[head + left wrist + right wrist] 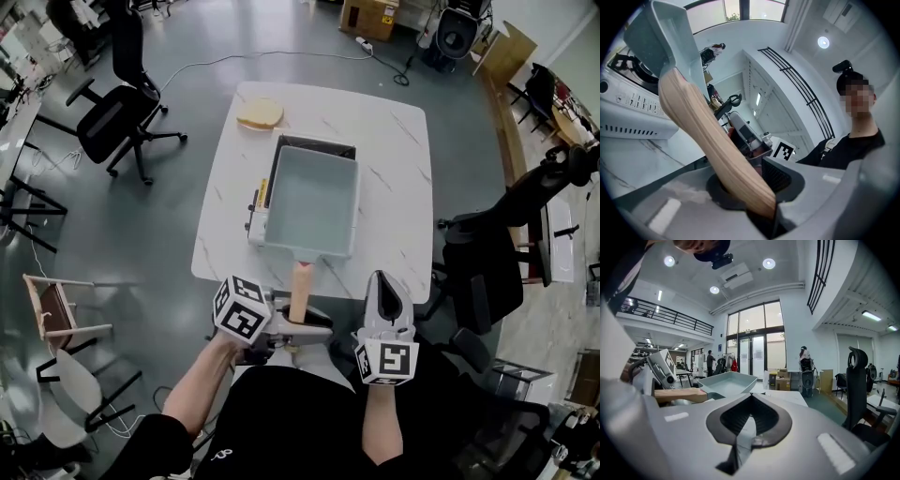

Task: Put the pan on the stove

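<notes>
A grey rectangular pan (312, 197) with a wooden handle (300, 291) lies over the white portable stove (255, 220) on the marble table (398, 159). I cannot tell whether it rests on the burner. My left gripper (298, 328) is shut on the handle's near end, off the table's front edge. In the left gripper view the handle (708, 140) runs up from between the jaws to the pan (670, 33), above the stove (633, 93). My right gripper (385, 286) hangs to the right of the handle, shut and holding nothing. The right gripper view shows the pan (729, 382) ahead on the left.
A round tan piece (260, 113) lies at the table's far left corner. Black office chairs stand at the left (117, 112) and close to the table's right side (487, 262). A small wooden stool (56, 309) is at my left.
</notes>
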Demonstrator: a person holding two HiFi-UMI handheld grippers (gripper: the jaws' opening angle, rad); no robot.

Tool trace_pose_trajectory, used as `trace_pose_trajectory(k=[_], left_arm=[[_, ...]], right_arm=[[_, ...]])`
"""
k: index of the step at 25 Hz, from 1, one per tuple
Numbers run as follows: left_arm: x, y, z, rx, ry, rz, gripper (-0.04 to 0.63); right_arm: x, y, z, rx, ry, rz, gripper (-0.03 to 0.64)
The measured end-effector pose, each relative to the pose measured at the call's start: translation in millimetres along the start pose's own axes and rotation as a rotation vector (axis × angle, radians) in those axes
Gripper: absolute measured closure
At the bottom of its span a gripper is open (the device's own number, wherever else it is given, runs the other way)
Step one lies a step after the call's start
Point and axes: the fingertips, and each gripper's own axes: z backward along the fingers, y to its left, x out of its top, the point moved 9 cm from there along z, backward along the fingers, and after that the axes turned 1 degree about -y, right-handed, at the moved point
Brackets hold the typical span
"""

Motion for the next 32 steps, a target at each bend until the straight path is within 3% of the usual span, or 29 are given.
trace_pose_trajectory(k=[9, 32], left_arm=[[13.8, 1.4, 8.6, 0.0, -0.008, 0.018, 0.486], [41.9, 62.6, 24.4, -0.018, 0.058, 0.045, 0.482]], right_arm=[[7.1, 0.9, -16.1, -0.005, 0.014, -0.02, 0.626], [-6.5, -9.0, -64.4, -0.051, 0.148, -0.009, 0.626]])
